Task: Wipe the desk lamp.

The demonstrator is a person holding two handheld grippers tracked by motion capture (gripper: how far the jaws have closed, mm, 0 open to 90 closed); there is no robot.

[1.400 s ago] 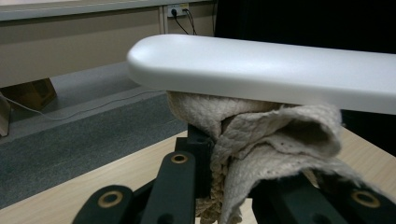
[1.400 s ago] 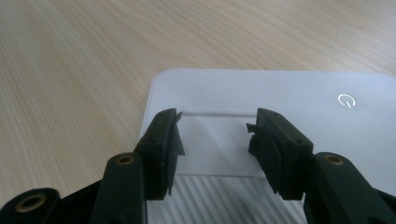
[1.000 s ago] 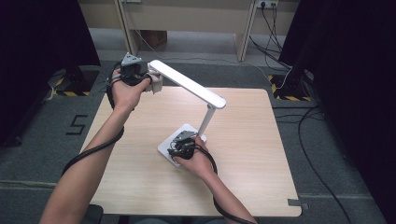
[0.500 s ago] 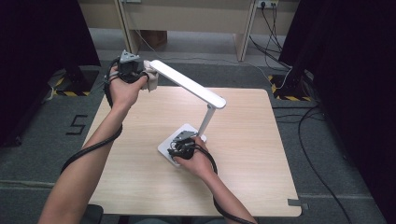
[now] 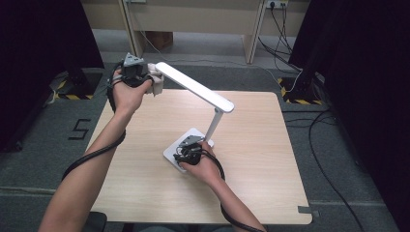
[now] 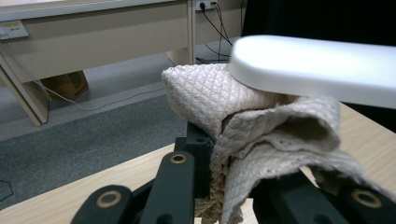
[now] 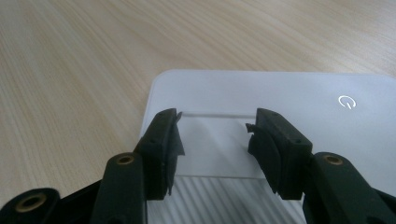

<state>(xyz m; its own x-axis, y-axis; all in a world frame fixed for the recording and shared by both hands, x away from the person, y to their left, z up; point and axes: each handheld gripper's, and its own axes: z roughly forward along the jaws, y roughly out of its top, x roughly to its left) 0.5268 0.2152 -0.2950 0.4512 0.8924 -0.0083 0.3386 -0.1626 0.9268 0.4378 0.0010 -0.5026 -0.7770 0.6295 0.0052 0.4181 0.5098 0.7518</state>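
At the far left corner of the bench (image 5: 145, 183), the left gripper (image 5: 145, 77) is held up off the surface, its jaws clamped on a bunched cream cloth (image 6: 261, 126). In the left gripper view the cloth sits pressed against the underside of the white lamp head (image 6: 317, 65), right at its rounded tip. From above, the cloth (image 5: 155, 79) meets the head's far-left end, and the head (image 5: 193, 87) slants down and right to its joint with the stem (image 5: 212, 126).

The stem leans down to the flat white base (image 5: 173, 151) near the middle of the bench. The right gripper (image 5: 186, 150) rests on that base, with the hand behind it. In the right gripper view its jaws stand apart, tips down on the base (image 7: 261, 93), with a clear strip (image 7: 212, 144) lying between them; the pads do not press on it. A power symbol (image 7: 346, 101) shows on the base to the right of the jaws.
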